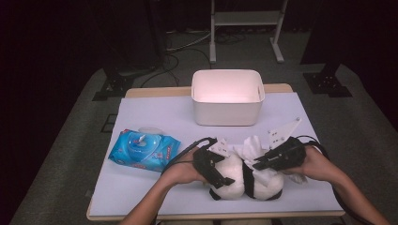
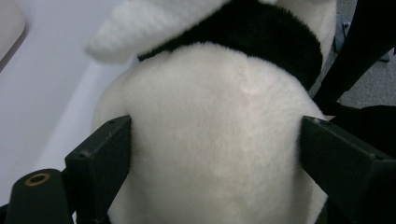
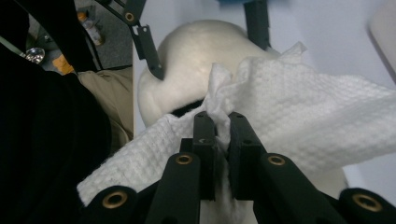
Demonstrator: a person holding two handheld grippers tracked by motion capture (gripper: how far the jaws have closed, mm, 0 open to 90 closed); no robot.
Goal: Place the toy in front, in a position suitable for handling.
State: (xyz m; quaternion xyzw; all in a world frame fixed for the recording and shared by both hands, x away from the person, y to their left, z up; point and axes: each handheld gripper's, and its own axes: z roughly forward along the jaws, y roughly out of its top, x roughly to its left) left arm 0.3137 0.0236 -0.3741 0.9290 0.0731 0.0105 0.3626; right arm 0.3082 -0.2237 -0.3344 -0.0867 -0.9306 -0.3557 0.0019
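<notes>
While my left gripper [image 1: 217,172] braces the plush panda [image 1: 244,180] at the near edge of the table [image 1: 155,112], its jaws spread wide and pressing into the white fur on either side, the wiping looks to me only just under way. Farthest left lies the blue pack of wet wipes [image 1: 143,149], its lid flipped up, so a sheet is already out. Next comes the panda, lying just in front of me, its rounded white body [image 2: 219,140] bulging between my left jaws with a black band of fur beyond. Over it is draped the white wipe [image 3: 299,116], and my right gripper [image 3: 218,122] has its jaws pinched tight on a fold of that cloth, resting against the toy. By my reckoning most of the rubbing is left, and then the wipe would probably go into the white bin [image 1: 227,96] at the far side. I cannot make out the panda's face or limbs; the wipe and my grippers hide much of it. The bin's floor is washed out by glare, so I cannot tell what it holds.
</notes>
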